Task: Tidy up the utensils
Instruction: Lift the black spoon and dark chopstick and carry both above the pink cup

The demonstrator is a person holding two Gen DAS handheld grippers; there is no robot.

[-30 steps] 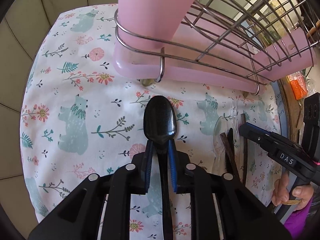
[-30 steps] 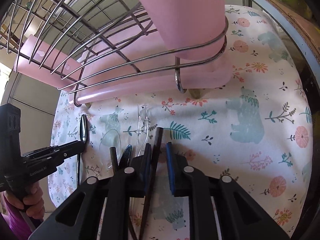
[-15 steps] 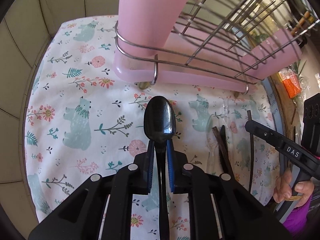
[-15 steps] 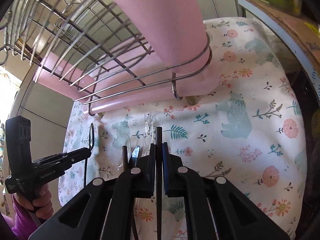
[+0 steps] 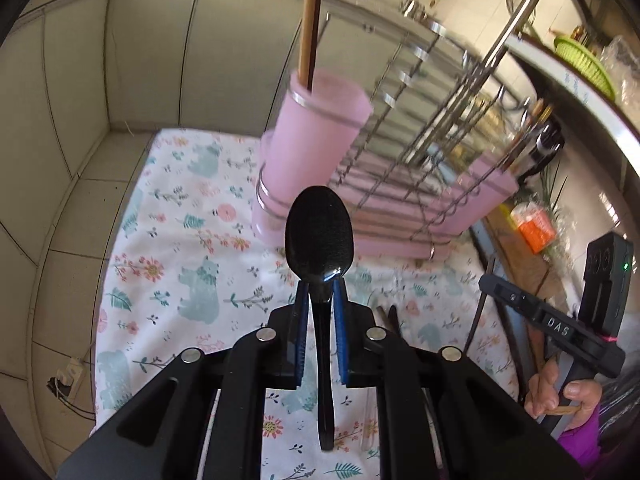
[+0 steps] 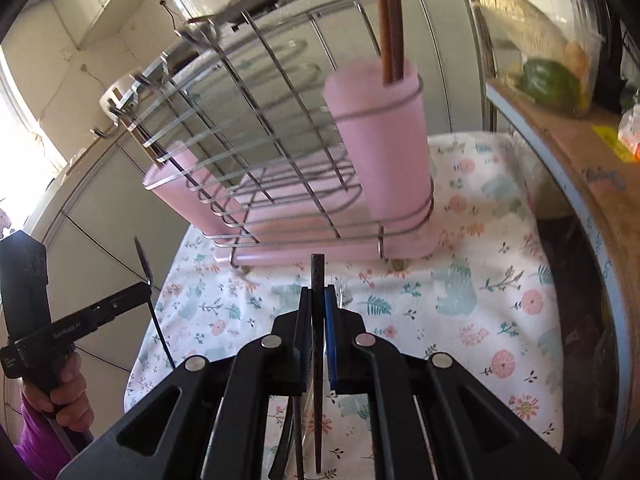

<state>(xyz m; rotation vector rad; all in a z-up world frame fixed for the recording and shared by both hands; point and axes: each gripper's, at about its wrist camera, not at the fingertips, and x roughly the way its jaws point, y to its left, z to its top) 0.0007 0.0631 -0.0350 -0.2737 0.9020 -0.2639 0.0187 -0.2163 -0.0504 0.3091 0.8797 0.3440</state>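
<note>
My left gripper (image 5: 319, 298) is shut on a black spoon (image 5: 320, 232), bowl forward, held above the floral cloth (image 5: 172, 256) short of the pink utensil cup (image 5: 320, 136) on the wire rack. A wooden stick (image 5: 310, 20) stands in that cup. My right gripper (image 6: 319, 300) is shut on a dark chopstick (image 6: 318, 276), lifted off the cloth and pointing at the rack's pink cup (image 6: 384, 140). The left gripper also shows in the right wrist view (image 6: 132, 292), and the right gripper in the left wrist view (image 5: 496, 284).
A wire dish rack (image 6: 248, 128) on a pink tray (image 6: 304, 256) stands on the cloth, with a second pink cup (image 6: 180, 184) at its other end. More dark utensils (image 5: 394, 320) lie on the cloth. Tiled walls enclose the counter; a board with vegetables (image 6: 548, 80) is at right.
Both grippers have risen and tilted up, carrying the spoon and the chopstick off the cloth. The rack's cup tops have come into view.
</note>
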